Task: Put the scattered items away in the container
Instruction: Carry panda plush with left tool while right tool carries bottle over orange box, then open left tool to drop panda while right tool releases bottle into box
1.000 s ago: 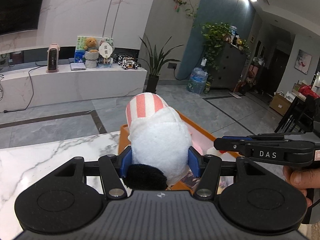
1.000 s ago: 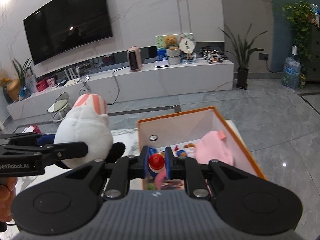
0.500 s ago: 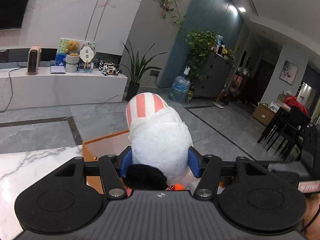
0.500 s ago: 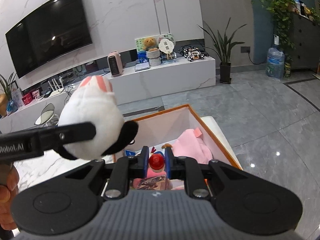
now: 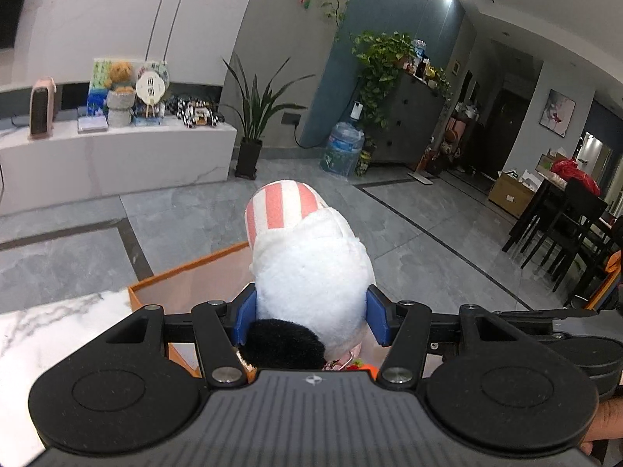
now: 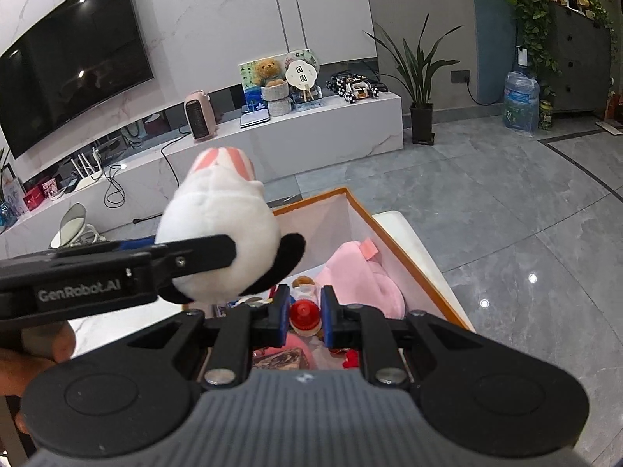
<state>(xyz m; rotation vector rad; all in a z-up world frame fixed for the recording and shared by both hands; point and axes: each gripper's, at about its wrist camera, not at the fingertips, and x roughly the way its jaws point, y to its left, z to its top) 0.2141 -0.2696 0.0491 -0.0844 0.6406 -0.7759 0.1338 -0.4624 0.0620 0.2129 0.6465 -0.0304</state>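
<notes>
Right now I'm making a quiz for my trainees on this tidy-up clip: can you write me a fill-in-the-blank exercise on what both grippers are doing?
1. The left gripper is shut on a white ____ toy.
2. The right gripper is shut on a small item with a ____ cap.
3. The box has an ____ rim.
4. A ____ soft toy already lies inside the box.

Missing words: plush; red; orange; pink
</notes>
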